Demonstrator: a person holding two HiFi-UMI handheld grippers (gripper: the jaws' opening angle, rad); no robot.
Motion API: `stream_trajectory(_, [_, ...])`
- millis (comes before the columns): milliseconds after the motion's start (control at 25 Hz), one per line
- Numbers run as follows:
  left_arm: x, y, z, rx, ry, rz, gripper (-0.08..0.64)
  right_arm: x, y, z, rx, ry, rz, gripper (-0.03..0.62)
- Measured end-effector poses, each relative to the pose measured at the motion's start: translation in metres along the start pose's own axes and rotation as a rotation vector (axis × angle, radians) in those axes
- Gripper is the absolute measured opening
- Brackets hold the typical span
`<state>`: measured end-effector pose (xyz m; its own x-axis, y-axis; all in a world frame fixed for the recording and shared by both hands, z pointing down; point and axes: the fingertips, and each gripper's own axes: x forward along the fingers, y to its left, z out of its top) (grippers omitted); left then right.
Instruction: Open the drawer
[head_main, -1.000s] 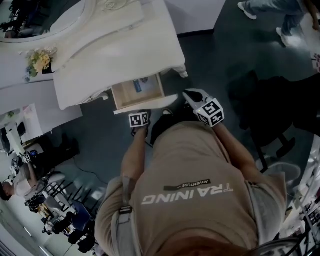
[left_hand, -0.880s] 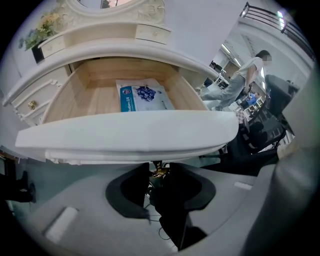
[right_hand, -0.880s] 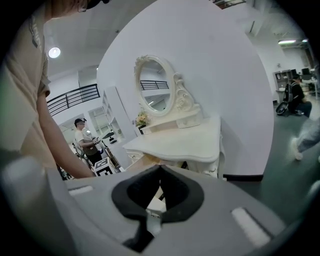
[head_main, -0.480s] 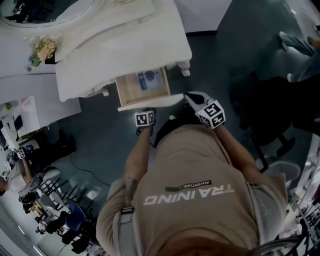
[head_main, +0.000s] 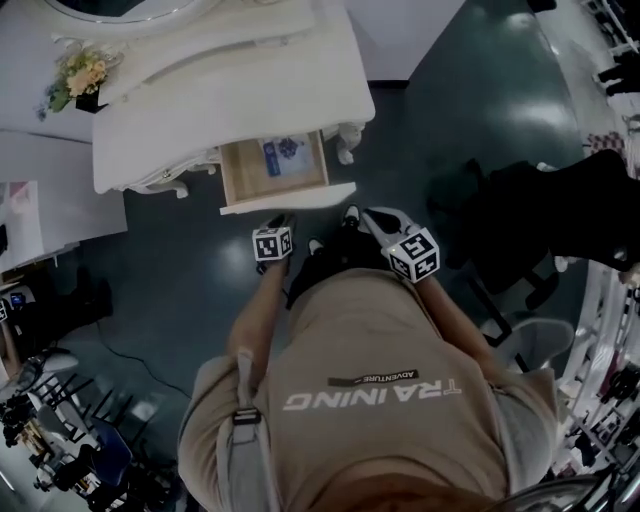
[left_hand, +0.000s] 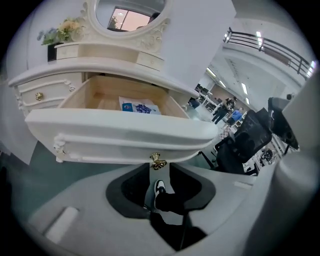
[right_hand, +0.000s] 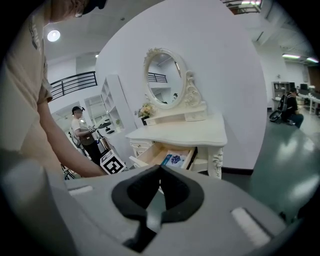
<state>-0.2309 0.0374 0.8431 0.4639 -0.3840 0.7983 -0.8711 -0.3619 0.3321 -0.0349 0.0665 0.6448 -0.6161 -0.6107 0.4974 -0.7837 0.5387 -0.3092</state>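
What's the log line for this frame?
drawer: open, blue pack inside | left gripper: open, knob at tips, not clamped | right gripper: shut, empty, off drawer

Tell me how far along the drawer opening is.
Done: the drawer stands well out of the dresser, with a blue-printed packet showing inside. In hand: nothing is gripped. The left tool has its jaws apart, the brass knob just beyond their tips. The right tool is shut and empty, away from the drawer. Left: probably nothing but backing off.
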Motion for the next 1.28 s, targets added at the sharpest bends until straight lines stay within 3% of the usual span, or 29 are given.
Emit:
stream_trajectory(200, [-0.026,-0.006,-0.003,0.058,-0.046,-0.023,0.113,-0.001,0.022,-0.013,-0.021,0.025,0.033,0.003])
stream_trajectory(400, [-0.068,-0.013,0.016,-0.046,-0.184,-0.009,0.026,0.004,0.026,0.015,-0.069,-0.015,0.095,0.003])
stream_trajectory(520, [-0.099,-0.037,0.04,-0.055,-0.278,-0.002,0.014,-0.004,0.024,0.035,-0.107,-0.035,0.126,0.003])
stream_trajectory(720, [-0.143,-0.091,0.094,0.057,-0.423,-0.019,0.008,-0.012,0.021,0.067,-0.212,-0.053,0.179,0.003])
stream_trajectory(960, [-0.199,-0.132,0.151,0.079,-0.618,-0.014,0.008,-0.018,0.021,0.107,-0.289,-0.063,0.208,0.002])
stream_trajectory(1280, [-0.282,-0.165,0.205,0.286,-0.795,0.059,0.008,-0.034,0.043,0.16,-0.423,-0.114,0.209,0.003])
